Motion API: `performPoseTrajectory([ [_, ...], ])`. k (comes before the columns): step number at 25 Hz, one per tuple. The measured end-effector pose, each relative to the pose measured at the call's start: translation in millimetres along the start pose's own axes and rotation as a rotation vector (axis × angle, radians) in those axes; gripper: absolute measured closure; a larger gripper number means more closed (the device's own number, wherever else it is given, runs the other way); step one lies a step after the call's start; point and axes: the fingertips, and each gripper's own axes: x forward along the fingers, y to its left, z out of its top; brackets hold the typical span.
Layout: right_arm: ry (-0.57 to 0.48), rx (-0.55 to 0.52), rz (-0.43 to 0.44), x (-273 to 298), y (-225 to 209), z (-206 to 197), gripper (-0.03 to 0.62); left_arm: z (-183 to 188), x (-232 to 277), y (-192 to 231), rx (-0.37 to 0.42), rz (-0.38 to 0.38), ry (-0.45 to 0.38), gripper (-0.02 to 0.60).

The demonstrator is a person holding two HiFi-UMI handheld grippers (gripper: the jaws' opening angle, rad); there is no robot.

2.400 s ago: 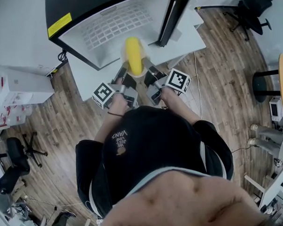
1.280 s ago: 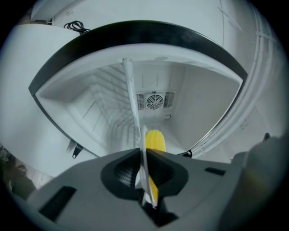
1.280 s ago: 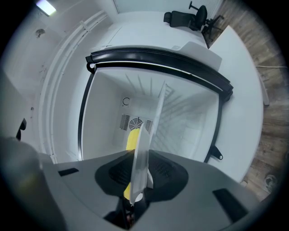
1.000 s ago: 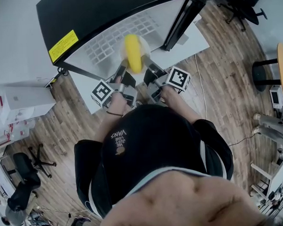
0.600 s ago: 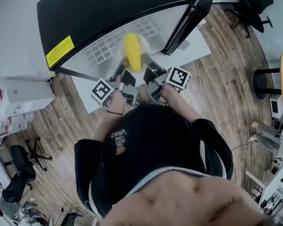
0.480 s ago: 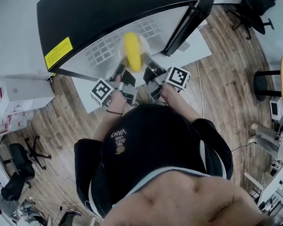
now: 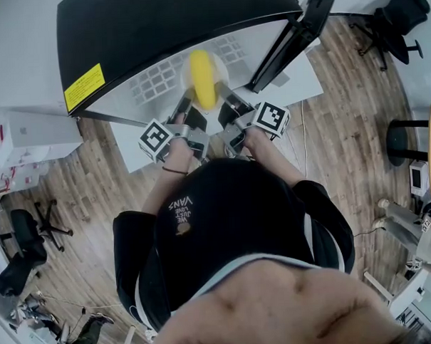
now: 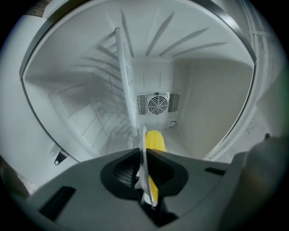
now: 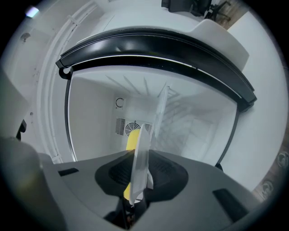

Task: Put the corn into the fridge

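The left hand-held gripper (image 8: 143,158) has its jaws pressed together on the rim of a thin white plate (image 7: 217,78), which shows edge-on between them. The right hand-held gripper (image 9: 139,164) is clamped in the same way on the rim at the plate's other side. Each holds nothing but the plate, and both point level, straight at the fridge (image 7: 159,27).

The corn (image 7: 202,78), a single yellow cob, lies on the middle of the plate with its length pointing into the fridge. In the head view it sits just at the fridge's open front, over the lower lip of the white interior. Both hand-held gripper views show its far end past the jaws.

Inside the fridge a wire shelf (image 7: 158,77) spans the cavity, with the plate close to it. A round fan grille (image 8: 158,103) is set in the back wall, in line with the cob. The fridge's shell is black, with a yellow label (image 7: 83,86) on its top near the front edge. Its black door (image 7: 295,29) stands swung open at the person's right of the opening.

The fridge stands on what looks to be a white bench (image 7: 132,139), though the steep view leaves that unsure. Wooden floor (image 7: 82,209) spreads around it, with an office chair (image 7: 394,14) well off beyond the door.
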Motion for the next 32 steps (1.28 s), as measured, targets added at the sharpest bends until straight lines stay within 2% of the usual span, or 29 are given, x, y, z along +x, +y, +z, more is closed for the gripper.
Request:
performPoseTrajectory([
  [14, 0.025, 0.018, 0.012, 11.4, -4.6, 17.3, 0.525, 4.0, 15.8, -4.2, -0.043, -0.013, -0.063, 0.546],
  [20, 0.030, -0.014, -0.017, 15.1, -6.2, 23.1, 0.520, 6.1, 19.0, -2.5, -0.066, -0.001, -0.088, 0.546],
  [26, 0.019, 0.011, 0.015, 18.1, -2.5, 24.8, 0.510, 6.1, 18.4, -2.4, -0.092, -0.004, -0.106, 0.546],
  [32, 0.026, -0.024, 0.023, 19.9, -1.9, 28.5, 0.499, 5.7, 19.0, -0.9, -0.125, -0.010, -0.128, 0.546],
])
